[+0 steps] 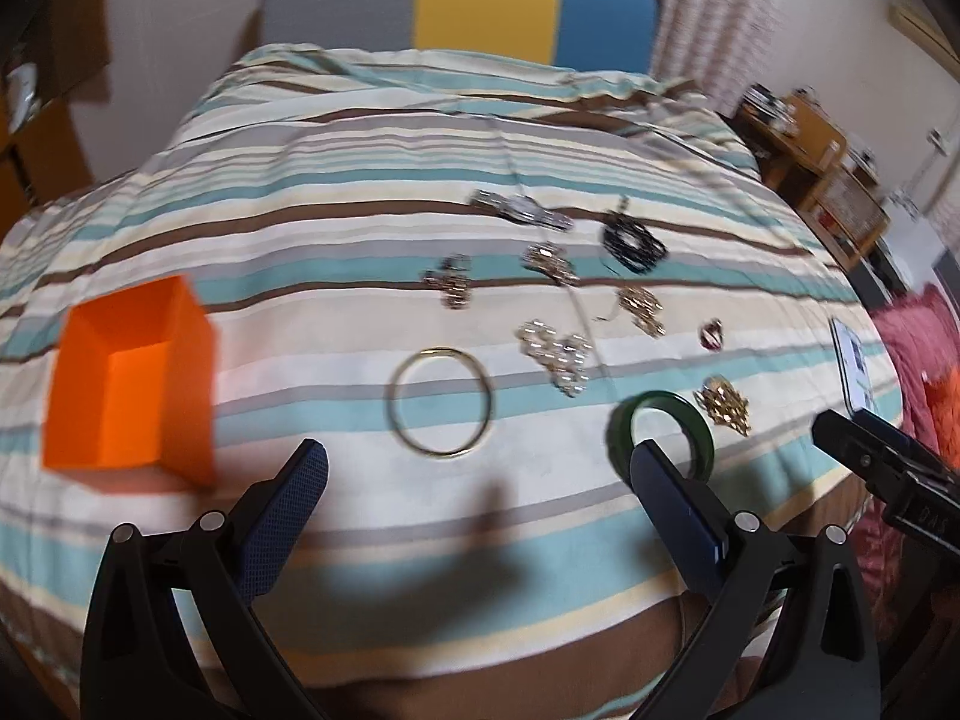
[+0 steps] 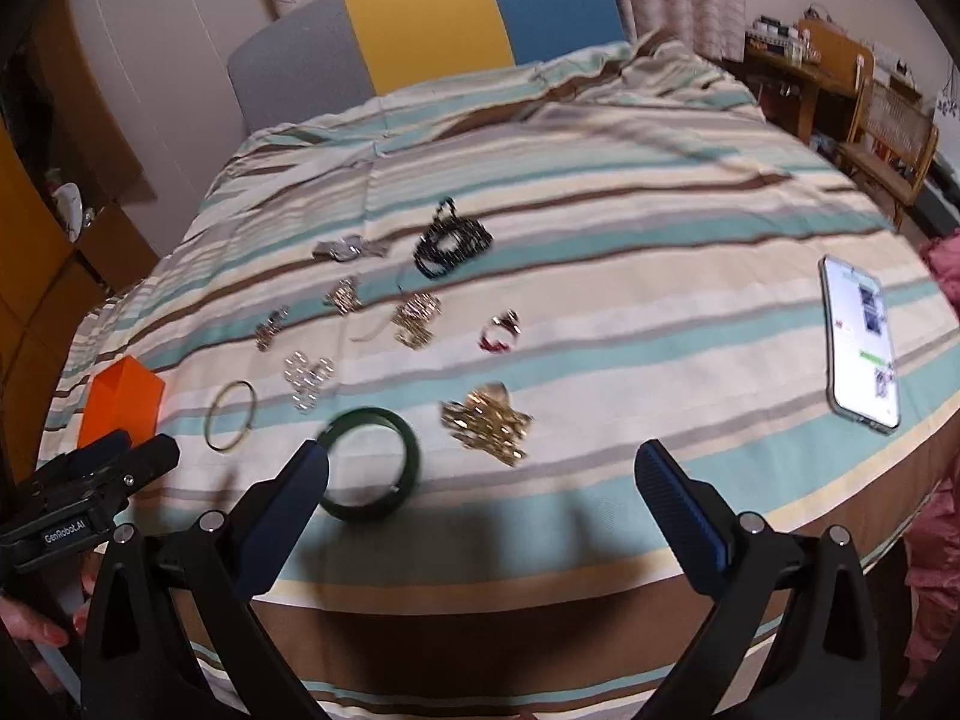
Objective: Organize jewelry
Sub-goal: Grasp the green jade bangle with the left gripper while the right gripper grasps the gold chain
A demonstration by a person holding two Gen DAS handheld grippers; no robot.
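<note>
Jewelry lies spread on a striped bedspread point(image 1: 336, 222). A thin gold bangle point(image 1: 441, 401) lies just ahead of my open, empty left gripper point(image 1: 477, 459). A green bangle point(image 1: 663, 432) lies by its right finger; it also shows in the right wrist view point(image 2: 369, 464), by the left finger of my open, empty right gripper point(image 2: 480, 459). A gold chain pile point(image 2: 487, 422) lies ahead of the right gripper. An open orange box point(image 1: 129, 387) stands at the left. Further off lie a pearl piece point(image 1: 555, 351), a black bead bracelet point(image 1: 633, 243), a watch point(image 1: 521, 210) and a red ring point(image 2: 501, 331).
A phone point(image 2: 861, 342) with a lit screen lies at the bed's right edge. The bed's front edge runs just below both grippers. A grey, yellow and blue headboard point(image 2: 420, 24) stands at the far end. Wooden furniture point(image 2: 840, 90) stands to the right.
</note>
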